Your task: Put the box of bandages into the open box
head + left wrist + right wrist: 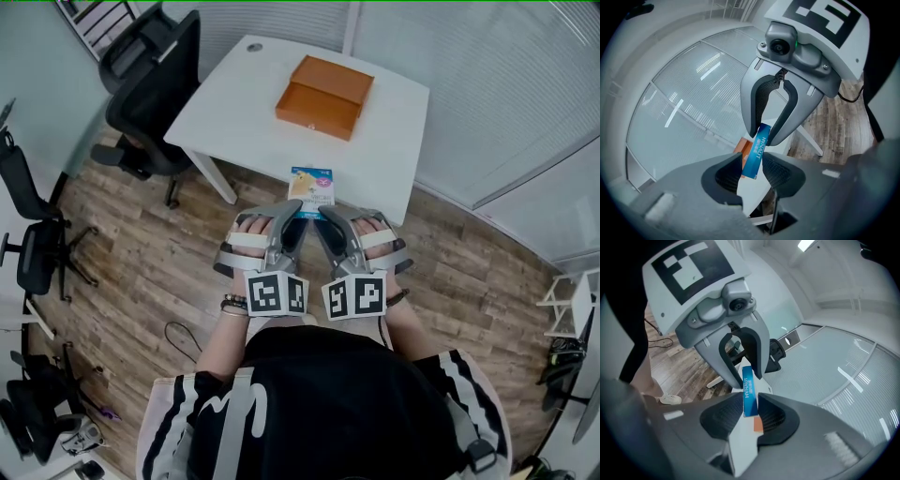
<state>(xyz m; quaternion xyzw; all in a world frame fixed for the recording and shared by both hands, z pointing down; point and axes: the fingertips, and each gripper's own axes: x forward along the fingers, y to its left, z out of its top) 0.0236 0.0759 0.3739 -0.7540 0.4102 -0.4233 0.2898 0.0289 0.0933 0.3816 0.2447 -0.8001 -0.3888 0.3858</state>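
A small blue-edged box of bandages [311, 187] is held face up over the near edge of a white table [234, 103]. The left gripper [296, 219] and right gripper [324, 219], side by side, each pinch its near end between narrowly parted jaws. Farther back on the table sits the orange open box [323, 96], well apart. A black office chair [150, 84] stands at the left.

Near edge: left tool [296, 217] and right tool [326, 217] clamp the box of bandages [311, 187]. From there I see bare tabletop [234, 103] up to the open box [323, 96]. Office chair [155, 84] crowds the left edge. Glass wall [487, 84] stands close behind the far and right edges.
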